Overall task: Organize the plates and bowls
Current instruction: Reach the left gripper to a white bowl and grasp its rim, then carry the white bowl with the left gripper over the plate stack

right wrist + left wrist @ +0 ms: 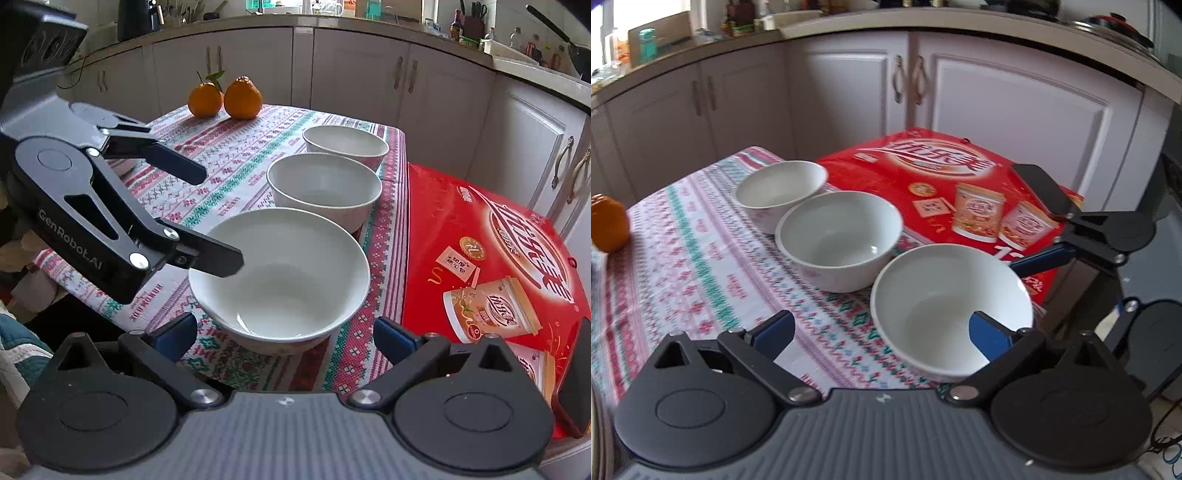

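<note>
Right wrist | three bowls (280, 280) upright, row running away | left tongs (214, 218) wide

So the desk (258, 155) has this patterned cloth (701, 258) on it, red and green stripes on white. Three white bowls sit in a row on the cloth: the nearest bowl (280, 277), the middle bowl (325, 188) just behind it, and the far bowl (345, 144) near the desk's back corner. All upright, all empty-looking. Two oranges (225, 98) sit side by side at the far edge, touching or close to it. A red box (491, 251) butts up right beside the desk.
</note>
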A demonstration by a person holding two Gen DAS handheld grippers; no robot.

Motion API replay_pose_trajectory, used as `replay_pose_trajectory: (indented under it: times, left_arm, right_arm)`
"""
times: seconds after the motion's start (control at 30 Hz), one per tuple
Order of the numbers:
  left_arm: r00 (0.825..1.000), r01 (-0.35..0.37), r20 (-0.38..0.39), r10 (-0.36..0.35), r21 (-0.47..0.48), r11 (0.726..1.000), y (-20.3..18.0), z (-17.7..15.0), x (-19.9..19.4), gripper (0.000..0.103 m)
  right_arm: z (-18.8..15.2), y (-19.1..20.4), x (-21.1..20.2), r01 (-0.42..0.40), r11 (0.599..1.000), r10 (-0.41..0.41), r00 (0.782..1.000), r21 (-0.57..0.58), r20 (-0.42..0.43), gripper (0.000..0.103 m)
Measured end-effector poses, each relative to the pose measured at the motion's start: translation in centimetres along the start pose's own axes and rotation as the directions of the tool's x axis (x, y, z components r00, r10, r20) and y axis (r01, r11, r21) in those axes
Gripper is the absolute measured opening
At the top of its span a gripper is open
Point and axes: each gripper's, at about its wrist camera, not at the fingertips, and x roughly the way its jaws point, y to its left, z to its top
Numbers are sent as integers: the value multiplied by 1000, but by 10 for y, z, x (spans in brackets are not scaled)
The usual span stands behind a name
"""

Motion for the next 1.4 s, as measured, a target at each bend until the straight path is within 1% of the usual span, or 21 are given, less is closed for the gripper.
replay_pose_trajectory:
  times: [0.1, 0.17, 0.27, 0.4, 0.47, 0.53, 0.7, 0.87, 1.1, 1.2, 1.4]
  left_arm:
    - [999, 35, -17, -35, 11, 999, -1, 6, 7, 90]
    - [998, 61, -36, -61, 5, 998, 0, 9, 13, 78]
    - [996, 71, -53, -70, 12, 997, 1, 11, 19, 72]
    - [994, 85, -64, -83, 16, 996, 1, 14, 25, 68]
    - [993, 93, -76, -92, 15, 996, 1, 14, 28, 61]
    - [991, 107, -83, -105, 17, 994, 2, 15, 30, 58]
    - [985, 147, -94, -145, 7, 989, 2, 18, 32, 57]
    - [984, 155, -88, -155, 0, 988, 3, 18, 31, 57]
    - [986, 152, -69, -151, -5, 988, 6, 16, 20, 57]
    - [989, 136, -57, -136, -12, 991, 10, 13, 12, 57]
    - [993, 108, -38, -110, -55, 993, 26, 4, -1, 57]
  right_arm:
    - [0, -2, 3, -10, 1000, 10, 1000, -8, -1, 100]
    - [0, -3, 5, -17, 1000, 17, 1000, -11, -3, 98]
    - [1, -3, 5, -25, 999, 25, 1000, -24, -4, 91]
    - [1, -3, 5, -32, 999, 32, 999, -35, 0, 90]
    - [1, -3, 4, -37, 999, 37, 999, -37, 2, 88]
    - [1, -3, 4, -38, 998, 38, 999, -40, 3, 88]
    - [2, -3, 4, -44, 998, 45, 999, -44, 7, 86]
    - [3, -3, 4, -46, 998, 47, 999, -41, 5, 86]
    - [8, 1, 5, -62, 997, 61, 998, -44, -13, 86]
    - [13, 4, 4, -80, 996, 80, 997, -49, -12, 86]
    - [27, 19, 8, -112, 989, 111, 994, -93, -14, 86]
